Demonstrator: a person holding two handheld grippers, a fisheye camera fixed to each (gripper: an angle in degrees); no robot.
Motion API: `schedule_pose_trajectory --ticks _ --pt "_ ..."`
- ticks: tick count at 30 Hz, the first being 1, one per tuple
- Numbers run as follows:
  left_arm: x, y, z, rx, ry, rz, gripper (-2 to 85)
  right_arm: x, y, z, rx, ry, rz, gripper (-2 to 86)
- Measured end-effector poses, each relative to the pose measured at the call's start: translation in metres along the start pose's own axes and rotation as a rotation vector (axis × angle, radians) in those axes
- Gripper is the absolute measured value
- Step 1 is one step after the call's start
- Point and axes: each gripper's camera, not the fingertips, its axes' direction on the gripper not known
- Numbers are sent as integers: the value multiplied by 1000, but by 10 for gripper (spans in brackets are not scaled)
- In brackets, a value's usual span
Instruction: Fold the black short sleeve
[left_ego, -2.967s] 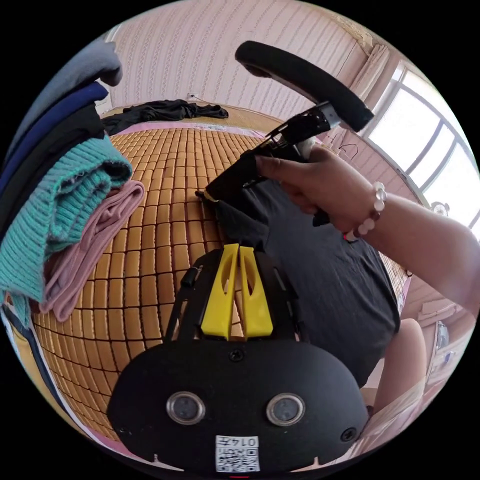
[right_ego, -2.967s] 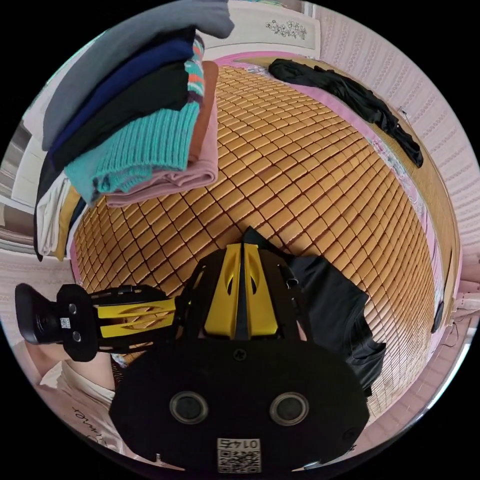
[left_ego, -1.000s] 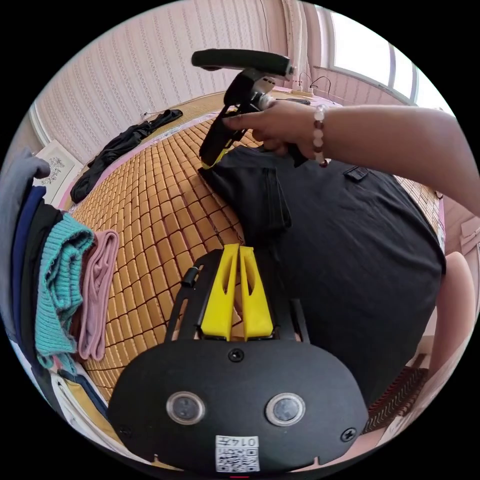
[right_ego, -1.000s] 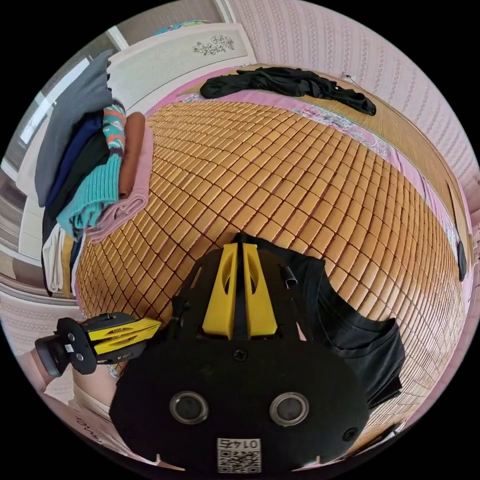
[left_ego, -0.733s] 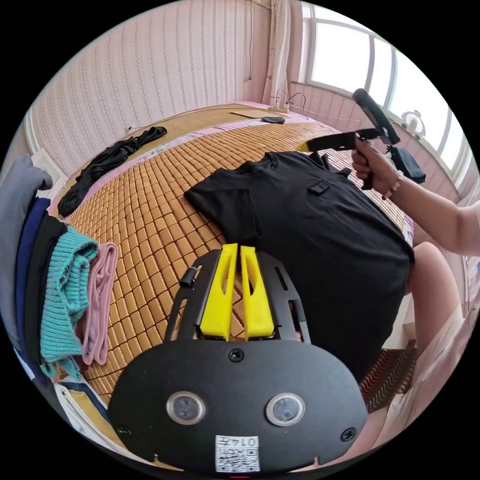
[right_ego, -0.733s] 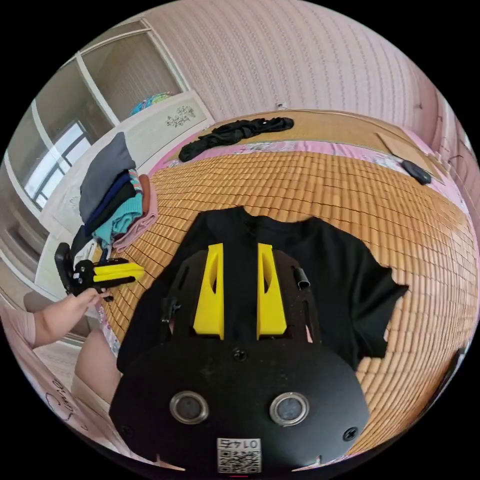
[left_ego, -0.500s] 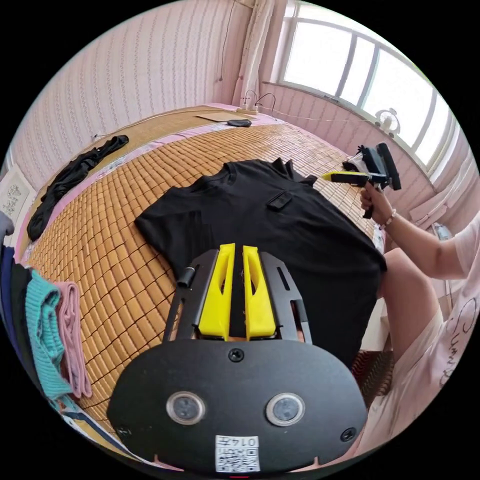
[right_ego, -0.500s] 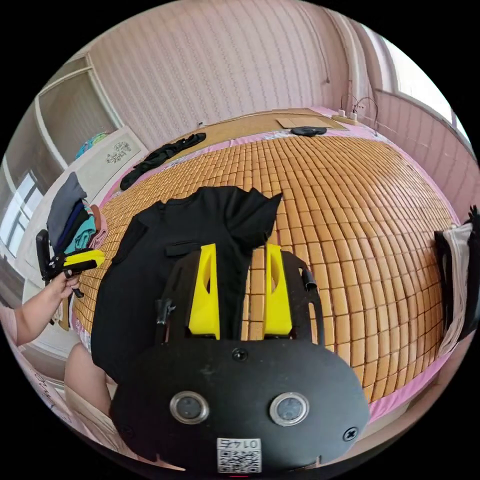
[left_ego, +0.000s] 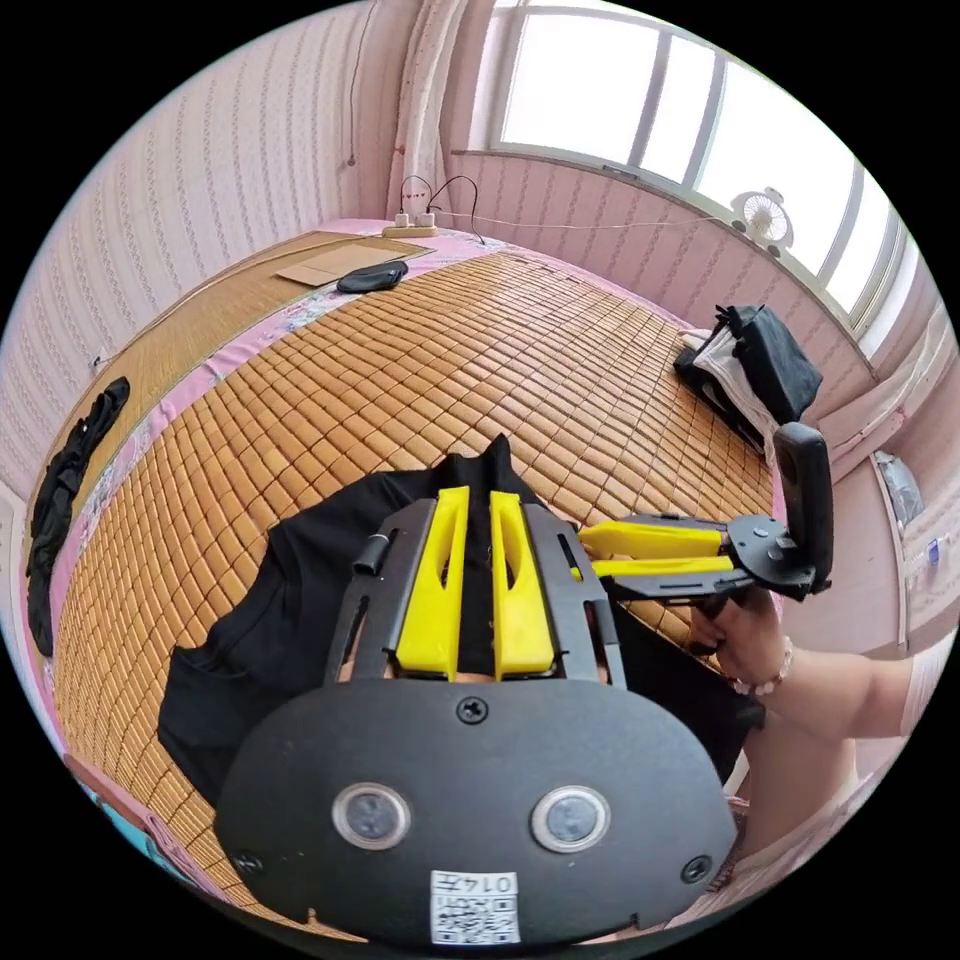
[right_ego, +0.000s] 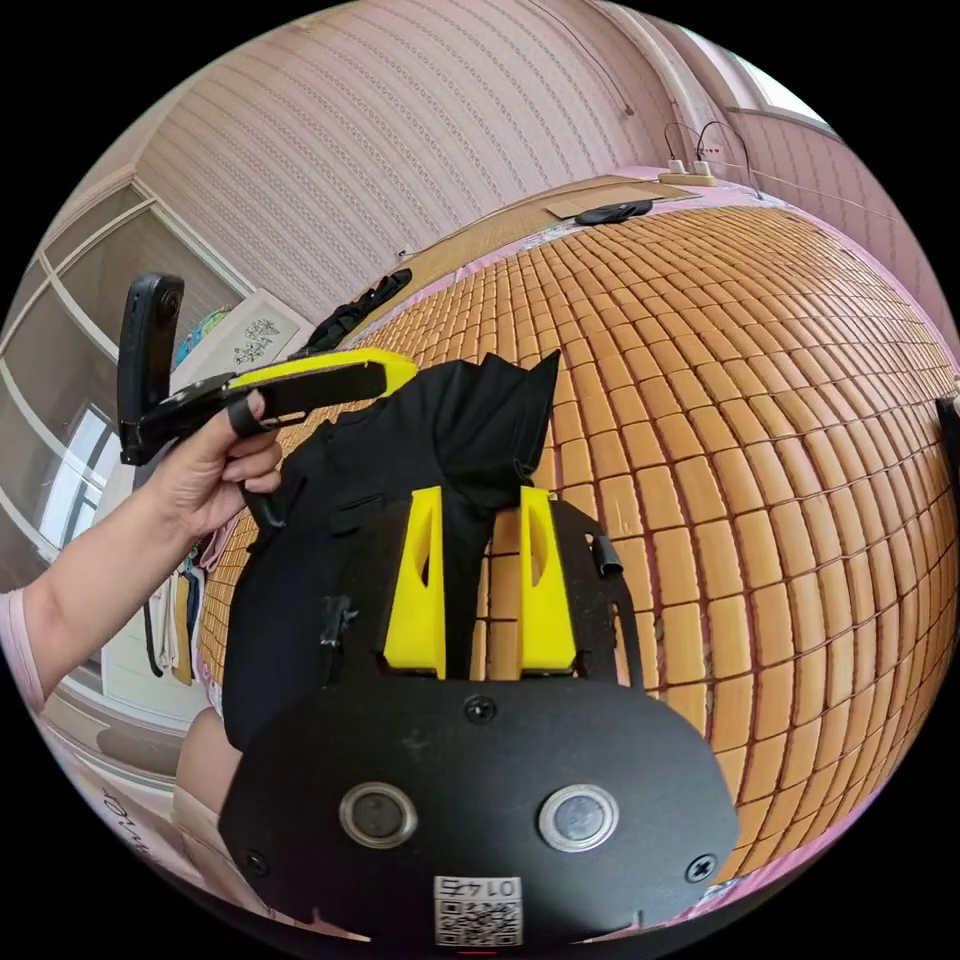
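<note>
The black short-sleeve shirt (left_ego: 260, 620) lies spread on the bamboo mat (left_ego: 450, 350); its right sleeve area is bunched into a raised peak (right_ego: 480, 410). My left gripper (left_ego: 478, 497) hovers over the shirt with its jaws parted by a narrow gap and nothing pinched; in the right gripper view a hand holds it (right_ego: 400, 368) above the shirt's shoulder. My right gripper (right_ego: 480, 495) stands wide open low over the mat, with the bunched sleeve edge lying between its jaws. In the left gripper view it (left_ego: 590, 553) comes in from the right, held by a hand.
A pile of folded dark and white clothes (left_ego: 755, 360) sits at the mat's far right edge. A loose dark garment (left_ego: 70, 470) lies by the wall, and a small black object (left_ego: 372, 277) rests on the boards beyond. A stack of clothes (right_ego: 175, 600) hangs behind the forearm.
The right gripper let go of the shirt's left sleeve, opened wide and crossed to the shirt's right sleeve. The left gripper swung over the shirt toward it, its jaws parting slightly.
</note>
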Motion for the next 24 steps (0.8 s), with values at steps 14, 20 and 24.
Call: schedule_pose_trajectory --ticks 14,20,24 --pt "18 -66 111 -141 -42 5 32 48 -2 -59 19 -135 111 33" --pt "-18 -66 80 -46 40 -121 3 47 2 -78 36 -171 82 12" --pt "-44 -41 22 125 101 -162 6 27 6 -97 78 -196 -51 9"
